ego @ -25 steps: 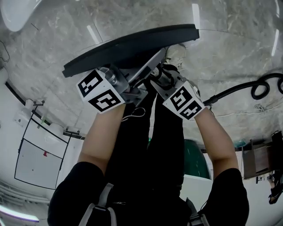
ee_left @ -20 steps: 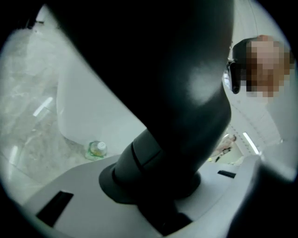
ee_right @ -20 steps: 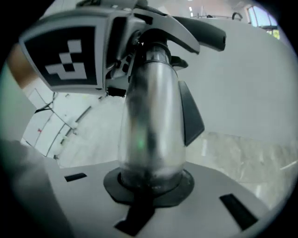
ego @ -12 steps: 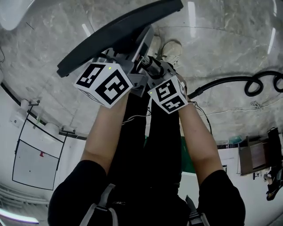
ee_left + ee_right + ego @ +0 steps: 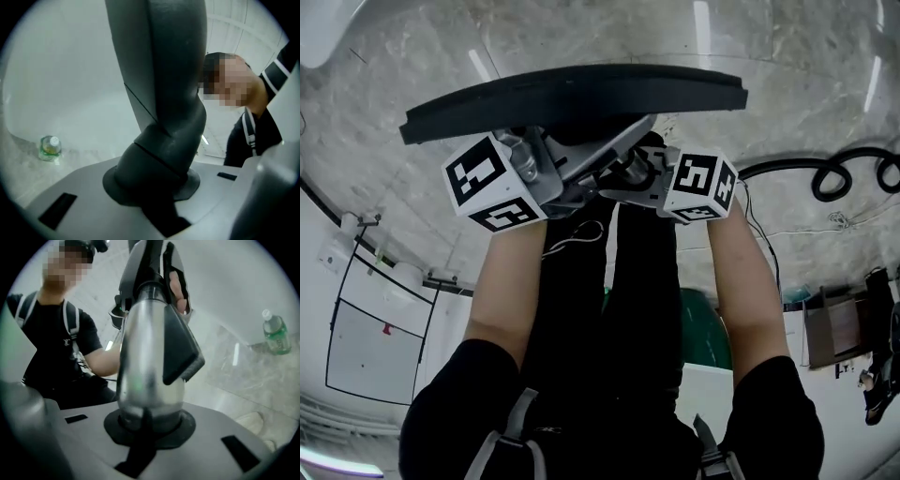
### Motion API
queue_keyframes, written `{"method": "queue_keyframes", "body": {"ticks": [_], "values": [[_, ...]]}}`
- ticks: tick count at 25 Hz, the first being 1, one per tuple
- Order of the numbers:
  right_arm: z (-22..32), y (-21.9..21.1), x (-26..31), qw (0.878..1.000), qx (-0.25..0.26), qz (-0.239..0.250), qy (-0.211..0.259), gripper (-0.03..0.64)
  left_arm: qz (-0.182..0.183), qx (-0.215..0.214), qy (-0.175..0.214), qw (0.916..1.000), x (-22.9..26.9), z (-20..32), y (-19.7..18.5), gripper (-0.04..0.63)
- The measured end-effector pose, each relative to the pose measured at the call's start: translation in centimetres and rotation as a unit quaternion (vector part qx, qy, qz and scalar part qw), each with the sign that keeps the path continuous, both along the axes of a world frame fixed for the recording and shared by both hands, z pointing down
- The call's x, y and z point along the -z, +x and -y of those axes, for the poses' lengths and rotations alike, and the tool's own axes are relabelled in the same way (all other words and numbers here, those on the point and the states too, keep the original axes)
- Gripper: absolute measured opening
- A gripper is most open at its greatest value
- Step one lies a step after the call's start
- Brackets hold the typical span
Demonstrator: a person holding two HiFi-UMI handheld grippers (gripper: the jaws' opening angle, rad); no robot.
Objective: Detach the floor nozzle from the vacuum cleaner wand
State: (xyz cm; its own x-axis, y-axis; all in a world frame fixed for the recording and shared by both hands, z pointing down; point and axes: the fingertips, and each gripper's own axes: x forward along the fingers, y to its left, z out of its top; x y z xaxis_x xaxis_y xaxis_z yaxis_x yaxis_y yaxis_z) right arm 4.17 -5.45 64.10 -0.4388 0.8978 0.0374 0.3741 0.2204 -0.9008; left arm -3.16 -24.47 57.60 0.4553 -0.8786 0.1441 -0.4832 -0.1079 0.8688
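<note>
Standing on a grey marble floor [image 5: 797,84], the person held the front end of the vacuum cleaner between both grippers, in front of black-trousered legs [image 5: 623,309].

The floor nozzle [image 5: 572,98] was a long dark bar lying almost level across the top of the head view, just beyond the two marker cubes. The left gripper [image 5: 546,171] had its jaws closed on the nozzle's dark grey neck [image 5: 161,140], which stood between the grey jaw plates and showed a slanting seam partway up. The right gripper [image 5: 649,173] had its jaws clamped round the silver wand [image 5: 140,362], beside a black wedge-shaped catch [image 5: 180,350] on the tube.

The two grippers sat close together, and in the head view they hid the spot where wand and neck met. A black hose [image 5: 825,173] curled on the floor to the right. A green-labelled bottle [image 5: 275,333] stood by the wall, and a pale shoe [image 5: 253,420] showed low down.
</note>
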Motion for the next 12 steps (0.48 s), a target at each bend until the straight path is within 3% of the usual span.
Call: {"method": "queue_keyframes", "body": {"ticks": [4, 6, 9, 12], "values": [[-0.1, 1.6, 3.9, 0.989, 0.055, 0.042, -0.131, 0.051, -0.068, -0.073, 0.067, 0.9927, 2.1, -0.9, 1.5, 0.092], [0.1, 1.5, 4.5, 0.985, 0.056, 0.039, -0.161, 0.051, -0.089, -0.085, 0.078, 0.9892, 2.2, -0.8, 1.3, 0.092], [-0.3, 0.7, 2.6, 0.993, 0.030, 0.002, -0.118, 0.049, -0.089, -0.042, 0.025, 0.9948, 0.2, -0.2, 0.2, 0.094], [-0.8, -0.1, 0.2, 0.998, -0.002, -0.056, -0.036, 0.049, -0.079, 0.054, -0.058, 0.9937, -2.8, -0.4, -1.7, 0.095]]}}
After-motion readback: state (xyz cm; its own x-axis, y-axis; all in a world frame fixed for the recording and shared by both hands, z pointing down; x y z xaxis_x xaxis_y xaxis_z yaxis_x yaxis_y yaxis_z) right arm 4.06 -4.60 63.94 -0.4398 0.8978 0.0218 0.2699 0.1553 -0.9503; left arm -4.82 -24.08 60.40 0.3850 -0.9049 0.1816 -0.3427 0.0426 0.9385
